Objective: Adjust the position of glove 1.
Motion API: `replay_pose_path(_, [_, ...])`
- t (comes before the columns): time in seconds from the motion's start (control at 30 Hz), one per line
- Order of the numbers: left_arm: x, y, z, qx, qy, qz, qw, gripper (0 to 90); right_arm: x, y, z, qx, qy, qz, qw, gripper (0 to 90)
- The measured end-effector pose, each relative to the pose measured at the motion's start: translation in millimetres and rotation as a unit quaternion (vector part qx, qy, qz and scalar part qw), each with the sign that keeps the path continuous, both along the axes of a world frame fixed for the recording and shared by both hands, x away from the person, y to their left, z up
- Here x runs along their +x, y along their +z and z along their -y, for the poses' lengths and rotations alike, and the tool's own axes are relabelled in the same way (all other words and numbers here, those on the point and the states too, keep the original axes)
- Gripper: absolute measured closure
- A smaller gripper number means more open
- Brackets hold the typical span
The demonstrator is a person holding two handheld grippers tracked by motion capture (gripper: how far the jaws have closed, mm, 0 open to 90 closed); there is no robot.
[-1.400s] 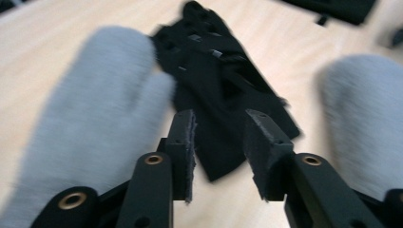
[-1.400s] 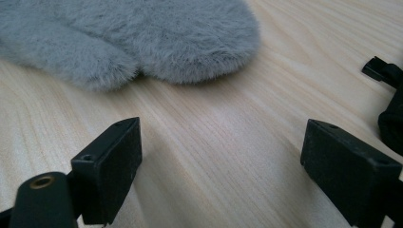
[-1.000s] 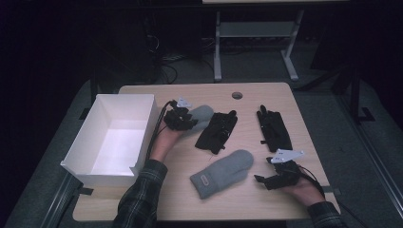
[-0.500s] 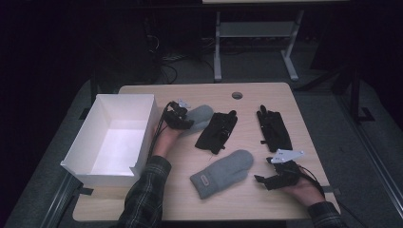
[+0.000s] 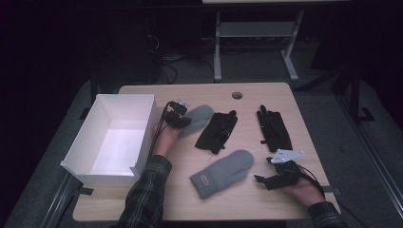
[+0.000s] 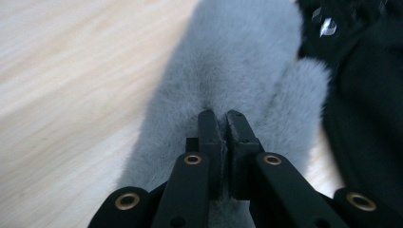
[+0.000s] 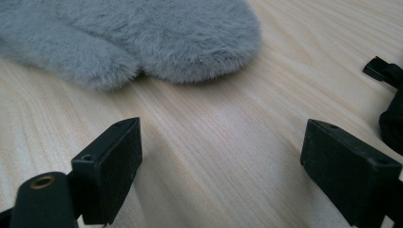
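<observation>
Left gripper (image 6: 223, 116), jaws just closed pinching far grey mitten (image 6: 237, 71), white box (image 5: 142, 102) just beside on its left; right gripper (image 7: 221, 142) spread, idle.

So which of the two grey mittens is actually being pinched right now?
The far grey mitten, lying beside the white box: the left gripper is shut on its fluffy fabric. The near grey mitten lies free, with the right gripper open beside it.
</observation>
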State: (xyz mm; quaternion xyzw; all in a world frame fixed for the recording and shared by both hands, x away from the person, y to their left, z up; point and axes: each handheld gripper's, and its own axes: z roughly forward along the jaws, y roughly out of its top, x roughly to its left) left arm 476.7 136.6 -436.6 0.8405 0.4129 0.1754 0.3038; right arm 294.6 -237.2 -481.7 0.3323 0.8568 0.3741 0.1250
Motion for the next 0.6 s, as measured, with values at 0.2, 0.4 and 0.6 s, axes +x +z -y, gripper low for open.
replay_pose_path(0.2, [-12.3, 24.7, 2.1, -0.017, -0.010, 0.012, 0.9997, 88.1, 0.0, 0.0, 0.0, 0.000, 0.000, 0.000, 1.0000, 13.6])
replay_pose_path(0.4, [-28.1, 42.0, 8.3, -0.019, -0.030, 0.015, 0.9993, 88.2, 0.0, 0.0, 0.0, 0.000, 0.000, 0.000, 1.0000, 13.6])
replay_pose_path(0.6, [-60.1, 69.0, 17.1, -0.037, -0.070, 0.012, 0.9968, 88.2, 0.0, 0.0, 0.0, 0.000, 0.000, 0.000, 1.0000, 13.6])
